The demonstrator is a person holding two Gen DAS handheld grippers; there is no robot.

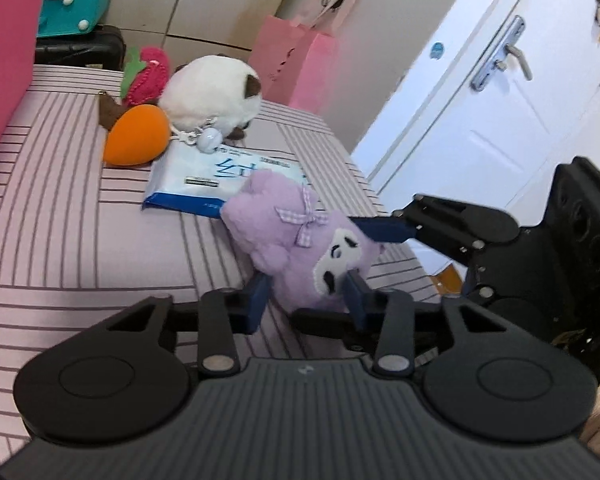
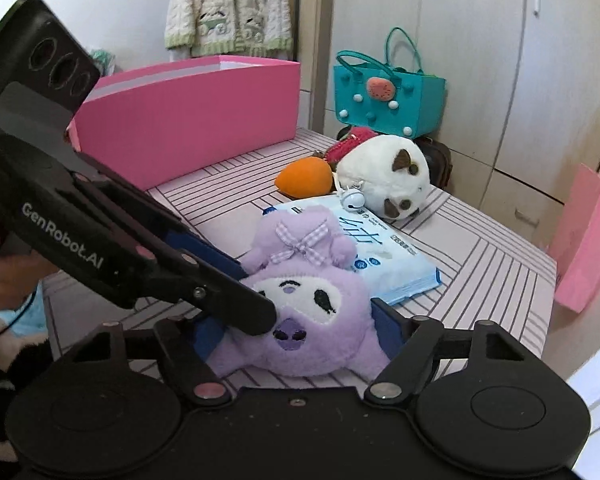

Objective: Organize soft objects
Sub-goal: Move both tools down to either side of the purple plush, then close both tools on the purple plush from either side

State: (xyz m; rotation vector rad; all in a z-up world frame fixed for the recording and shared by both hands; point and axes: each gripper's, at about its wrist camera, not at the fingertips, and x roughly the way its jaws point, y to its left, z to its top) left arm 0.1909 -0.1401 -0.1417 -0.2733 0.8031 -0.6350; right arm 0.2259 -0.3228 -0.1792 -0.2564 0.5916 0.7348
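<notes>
A purple plush (image 2: 300, 320) with a checked bow lies on the pink striped cover (image 1: 60, 220), partly on a blue tissue pack (image 2: 388, 256). My left gripper (image 1: 306, 300) is shut on the purple plush (image 1: 300, 248), its pads pressing into the face end. My right gripper (image 2: 296, 332) straddles the body, and its blue pads (image 2: 384, 320) stand at both flanks without visibly squeezing. Further back lie a white cat plush (image 2: 388, 176), an orange carrot plush (image 2: 304, 178) and a red strawberry plush (image 1: 148, 72).
An open pink box (image 2: 188, 120) stands on the cover, at the back left in the right wrist view. A teal bag (image 2: 388, 96) sits behind the toys. A pink paper bag (image 1: 296, 68) leans by the wardrobe, and a white door (image 1: 480, 100) is beyond the cover's edge.
</notes>
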